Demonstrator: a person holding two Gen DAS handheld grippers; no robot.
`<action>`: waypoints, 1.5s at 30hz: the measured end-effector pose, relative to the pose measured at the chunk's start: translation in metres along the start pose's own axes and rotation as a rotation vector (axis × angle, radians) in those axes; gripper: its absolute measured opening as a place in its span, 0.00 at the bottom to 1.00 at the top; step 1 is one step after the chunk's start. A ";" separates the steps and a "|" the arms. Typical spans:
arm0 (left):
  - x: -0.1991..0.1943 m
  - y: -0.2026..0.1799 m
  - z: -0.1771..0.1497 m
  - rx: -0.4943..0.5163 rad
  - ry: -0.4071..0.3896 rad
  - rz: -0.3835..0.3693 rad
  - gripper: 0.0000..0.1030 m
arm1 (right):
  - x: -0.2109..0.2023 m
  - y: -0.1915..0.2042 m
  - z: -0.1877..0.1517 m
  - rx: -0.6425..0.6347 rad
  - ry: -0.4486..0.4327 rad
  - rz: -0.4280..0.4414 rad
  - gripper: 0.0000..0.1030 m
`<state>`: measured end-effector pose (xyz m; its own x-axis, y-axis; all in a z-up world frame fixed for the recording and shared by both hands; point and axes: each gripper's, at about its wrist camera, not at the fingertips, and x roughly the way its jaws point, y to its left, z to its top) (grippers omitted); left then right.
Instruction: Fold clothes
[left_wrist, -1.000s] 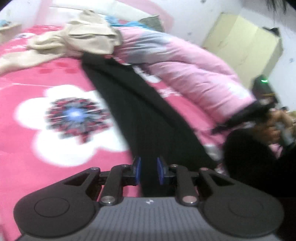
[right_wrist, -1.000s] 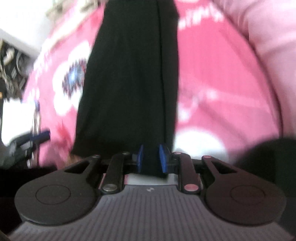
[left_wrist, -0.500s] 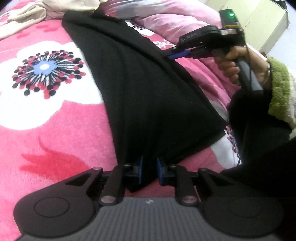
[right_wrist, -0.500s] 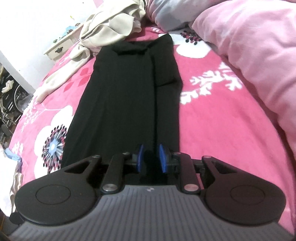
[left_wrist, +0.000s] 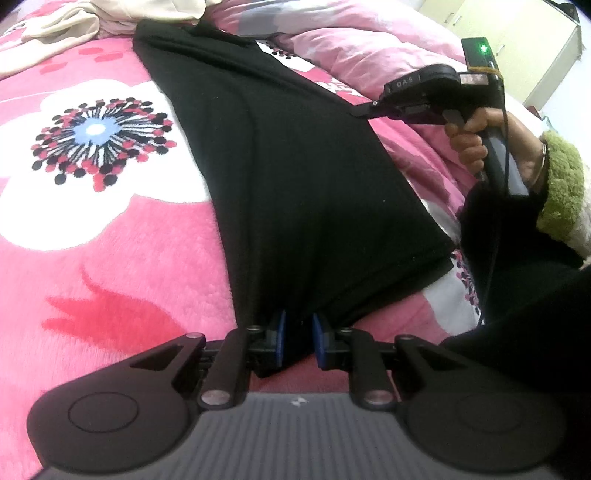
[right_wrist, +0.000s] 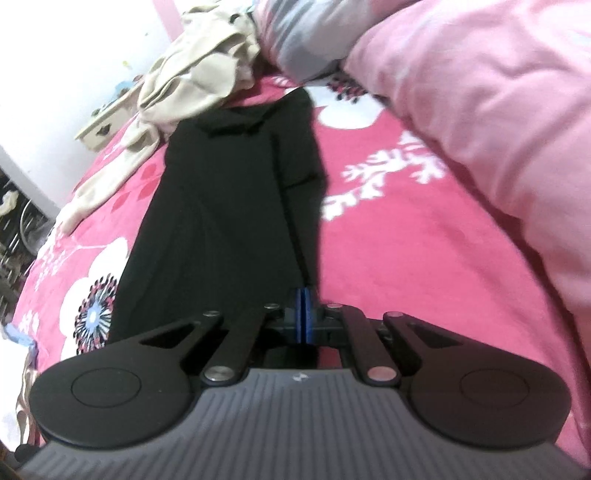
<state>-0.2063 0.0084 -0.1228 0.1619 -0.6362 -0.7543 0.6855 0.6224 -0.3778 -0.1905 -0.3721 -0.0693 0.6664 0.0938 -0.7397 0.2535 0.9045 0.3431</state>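
Observation:
A long black garment (left_wrist: 295, 177) lies lengthwise on the pink flowered bedspread (left_wrist: 110, 258), its far end near a beige clothes heap. My left gripper (left_wrist: 299, 336) is shut on the near hem, with black cloth bunched between the blue pads. In the left wrist view my right gripper (left_wrist: 364, 110), held by a hand in a green fuzzy cuff, touches the garment's right side edge about halfway along. The right wrist view shows that right gripper (right_wrist: 303, 310) with pads pressed together on the edge of the black garment (right_wrist: 221, 206).
A beige clothes heap (right_wrist: 195, 81) lies at the garment's far end. A bulky pink duvet (right_wrist: 480, 129) runs along the right side of the bed. A pale cabinet (left_wrist: 535, 48) stands at the far right and a small white bedside table (right_wrist: 107, 125) beyond the bed.
The garment went from lifted to lying flat on the bed. My right gripper moved from the hem to the side edge and its pads closed. My left gripper kept its hold on the hem.

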 end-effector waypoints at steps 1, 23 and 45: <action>0.000 0.000 0.000 0.000 0.001 0.001 0.16 | 0.001 0.000 -0.002 -0.005 -0.003 -0.012 0.00; -0.020 0.006 0.003 -0.034 0.002 -0.041 0.17 | -0.016 0.043 -0.057 -0.311 0.313 -0.068 0.01; 0.028 0.030 0.045 -0.116 0.058 -0.213 0.24 | 0.125 0.074 0.134 -0.473 -0.091 -0.005 0.36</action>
<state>-0.1488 -0.0113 -0.1311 -0.0205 -0.7333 -0.6796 0.6134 0.5275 -0.5877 0.0059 -0.3498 -0.0592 0.7303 0.0716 -0.6794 -0.0762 0.9968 0.0231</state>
